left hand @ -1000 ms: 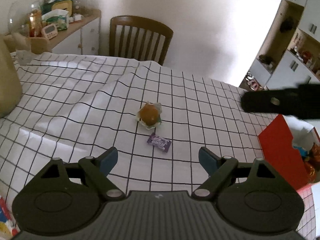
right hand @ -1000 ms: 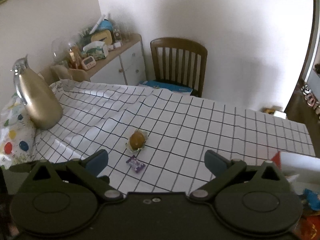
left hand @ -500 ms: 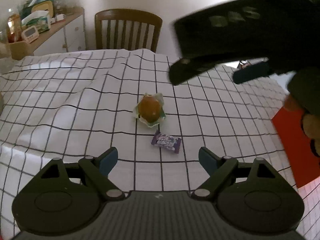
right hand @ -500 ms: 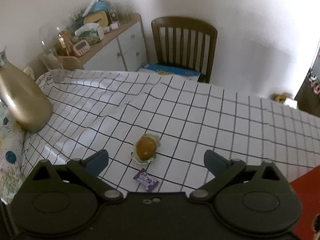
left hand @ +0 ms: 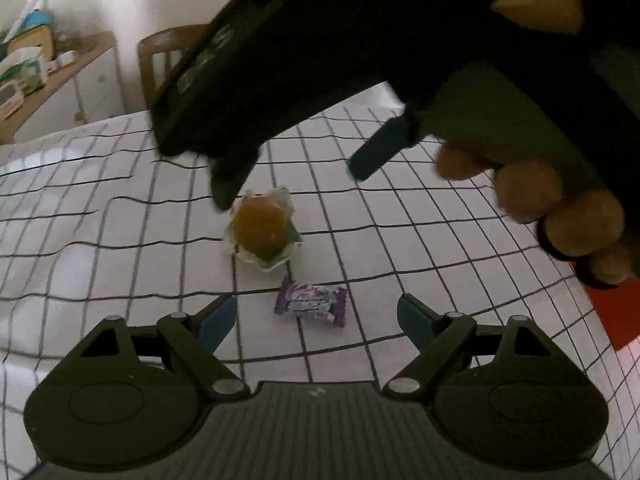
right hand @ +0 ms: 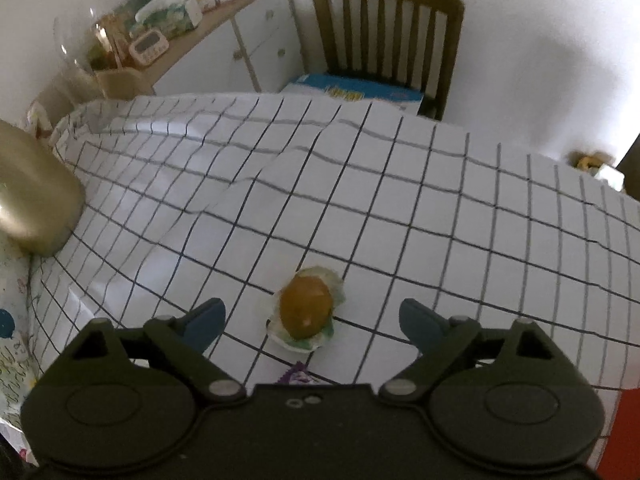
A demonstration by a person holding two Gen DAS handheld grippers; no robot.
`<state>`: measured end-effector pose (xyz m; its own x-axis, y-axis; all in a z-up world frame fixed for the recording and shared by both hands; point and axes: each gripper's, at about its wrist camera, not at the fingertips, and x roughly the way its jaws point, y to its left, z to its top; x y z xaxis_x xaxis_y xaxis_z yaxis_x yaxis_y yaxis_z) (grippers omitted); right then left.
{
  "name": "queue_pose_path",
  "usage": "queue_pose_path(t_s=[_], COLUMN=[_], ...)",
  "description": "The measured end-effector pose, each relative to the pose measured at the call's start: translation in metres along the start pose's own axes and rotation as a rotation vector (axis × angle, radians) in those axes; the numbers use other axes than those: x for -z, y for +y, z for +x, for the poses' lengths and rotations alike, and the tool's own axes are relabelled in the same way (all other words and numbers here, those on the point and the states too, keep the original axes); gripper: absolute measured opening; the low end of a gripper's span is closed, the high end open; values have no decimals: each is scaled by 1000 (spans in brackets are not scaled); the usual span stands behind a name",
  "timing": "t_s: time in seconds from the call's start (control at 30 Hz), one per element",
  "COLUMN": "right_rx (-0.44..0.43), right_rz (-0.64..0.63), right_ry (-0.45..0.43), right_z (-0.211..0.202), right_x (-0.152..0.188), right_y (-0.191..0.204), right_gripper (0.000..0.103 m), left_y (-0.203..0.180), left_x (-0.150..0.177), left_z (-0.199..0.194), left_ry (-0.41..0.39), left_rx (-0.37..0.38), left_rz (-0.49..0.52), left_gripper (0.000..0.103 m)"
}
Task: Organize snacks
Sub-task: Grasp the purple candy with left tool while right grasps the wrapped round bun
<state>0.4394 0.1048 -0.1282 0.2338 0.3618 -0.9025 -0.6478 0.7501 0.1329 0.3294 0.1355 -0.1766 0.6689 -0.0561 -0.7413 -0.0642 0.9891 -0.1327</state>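
A round brown bun in a clear wrapper lies on the checked tablecloth. A small purple candy packet lies just in front of it. My right gripper hangs over the bun with the bun between its jaws, which are closing; the pads stand apart from it. In the left wrist view that right gripper and the hand holding it fill the upper right. My left gripper is open, low over the table, with the purple packet between its fingers untouched.
A red box sits at the right edge of the table. A gold jug stands at the left. A wooden chair with a blue box on its seat and a cluttered sideboard stand behind the table.
My right gripper swung in from the right and came down over the bun, its jaws narrowing. My left gripper sank toward the purple packet and rolled a little.
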Motion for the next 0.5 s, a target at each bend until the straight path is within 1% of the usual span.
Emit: queue_pose_path(t_s=[0.03,0.1,0.13,0.17,0.23,0.33,0.5], right_rx=[0,-8,-8,-12,-23,-25,-27], right_rz=[-2,-2,3,8,9,4,-10], right_ry=[17,35,42,48,61,74,95], right_z=[5,13,16,18,23,28,38], right_x=[-1,-2,-3,-4,-4,-7,-8], right_y=[0,0,-1,-2,-3,-3,-1], right_gripper=[91,84,83,83,81,78,74], left_y=[-1,-1,-2,-2,-3,-4,-8], left_x=[0,0,0,0,-1,-1,-2], left_z=[3,9,12,14,19,26,29], left_ry=[-2,3,7,10,20,28,9], left_rx=[2,4,1,2,6,0,-10], left_rz=[15,37,46,53,63,71,83], left_gripper=[88,88,88,87,78,72,70])
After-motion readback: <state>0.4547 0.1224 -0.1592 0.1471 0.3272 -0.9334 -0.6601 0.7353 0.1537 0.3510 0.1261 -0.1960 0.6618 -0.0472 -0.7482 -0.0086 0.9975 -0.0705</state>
